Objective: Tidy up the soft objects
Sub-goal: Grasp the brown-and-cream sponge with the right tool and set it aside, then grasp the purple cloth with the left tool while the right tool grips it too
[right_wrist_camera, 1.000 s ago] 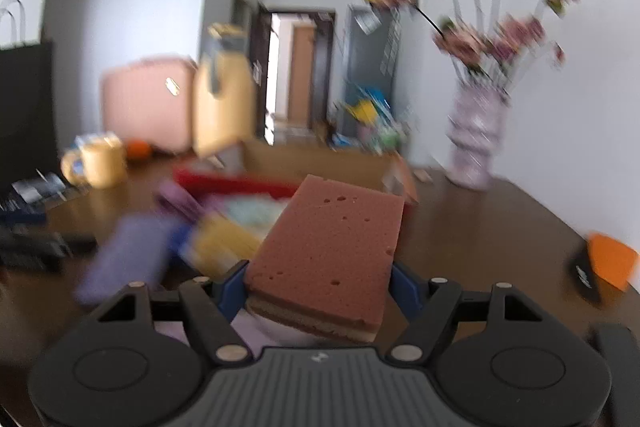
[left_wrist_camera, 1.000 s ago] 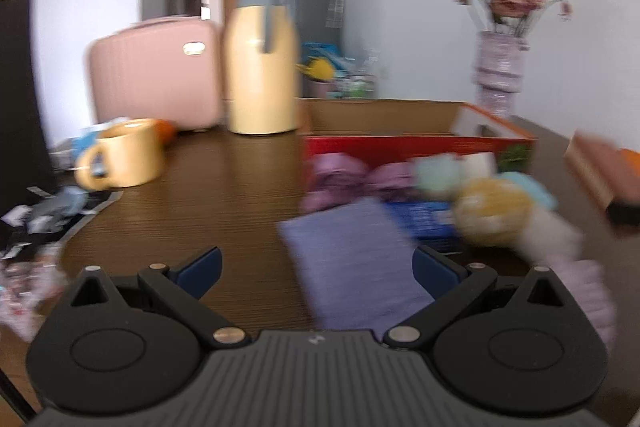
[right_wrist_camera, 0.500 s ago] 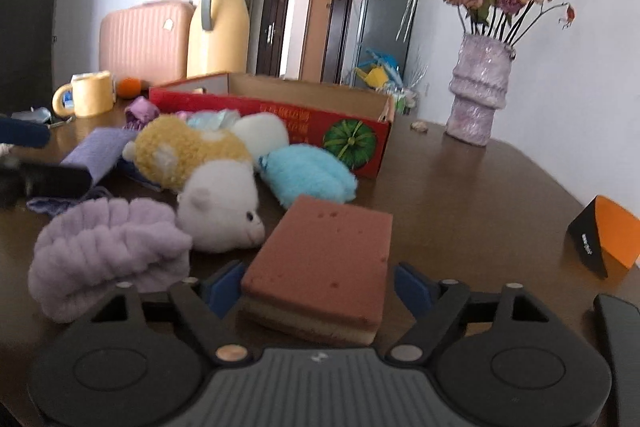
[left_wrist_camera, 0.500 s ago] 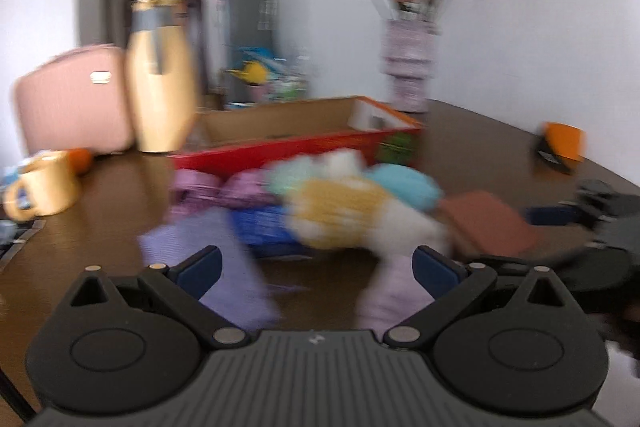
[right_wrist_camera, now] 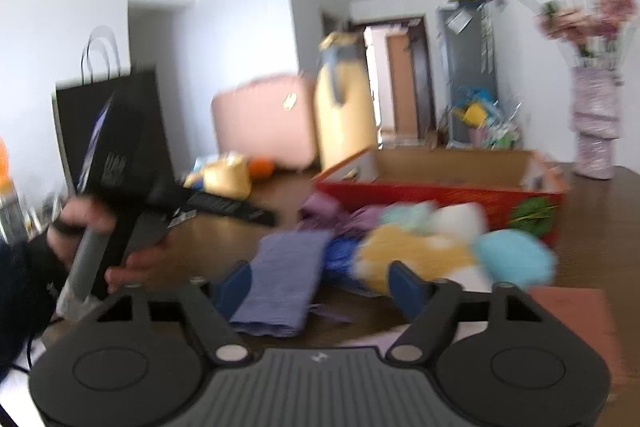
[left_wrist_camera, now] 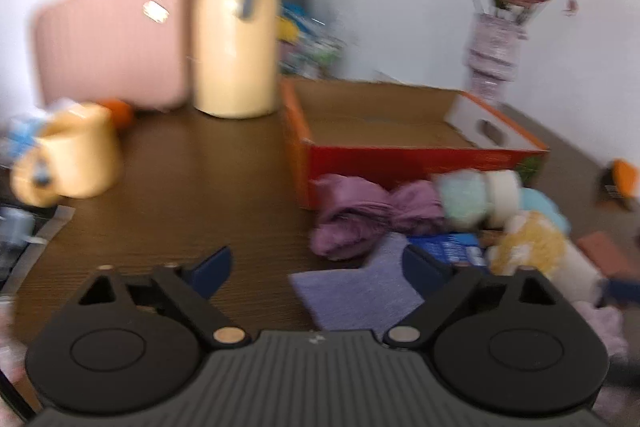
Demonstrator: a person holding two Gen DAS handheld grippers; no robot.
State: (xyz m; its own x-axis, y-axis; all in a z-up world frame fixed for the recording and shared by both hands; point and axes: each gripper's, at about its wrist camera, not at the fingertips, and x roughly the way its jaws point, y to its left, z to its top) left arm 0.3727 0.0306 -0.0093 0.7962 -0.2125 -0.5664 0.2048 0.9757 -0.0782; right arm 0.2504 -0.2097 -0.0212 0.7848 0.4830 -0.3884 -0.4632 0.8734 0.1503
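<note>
A pile of soft things lies on the brown table in front of an empty red cardboard box (left_wrist_camera: 416, 151) (right_wrist_camera: 440, 187): a lilac cloth (left_wrist_camera: 356, 295) (right_wrist_camera: 284, 279), purple fabric (left_wrist_camera: 360, 219), a yellow-and-white plush (left_wrist_camera: 536, 247) (right_wrist_camera: 412, 255), a light blue plush (right_wrist_camera: 512, 259). A brown sponge (right_wrist_camera: 572, 311) (left_wrist_camera: 604, 251) lies on the table at the right. My left gripper (left_wrist_camera: 316, 263) is open and empty, just before the lilac cloth. My right gripper (right_wrist_camera: 320, 283) is open and empty above the cloth's right edge.
A yellow thermos jug (left_wrist_camera: 236, 43), a yellow mug (left_wrist_camera: 68, 159) and a pink suitcase (left_wrist_camera: 108, 39) stand at the back left. A vase of flowers (left_wrist_camera: 496, 63) stands behind the box. A black paper bag (right_wrist_camera: 112, 131) and the hand holding the left gripper (right_wrist_camera: 84, 227) are left.
My right gripper let go of the brown sponge, which now lies on the table, and swung left. My left gripper swung back left over the lilac cloth.
</note>
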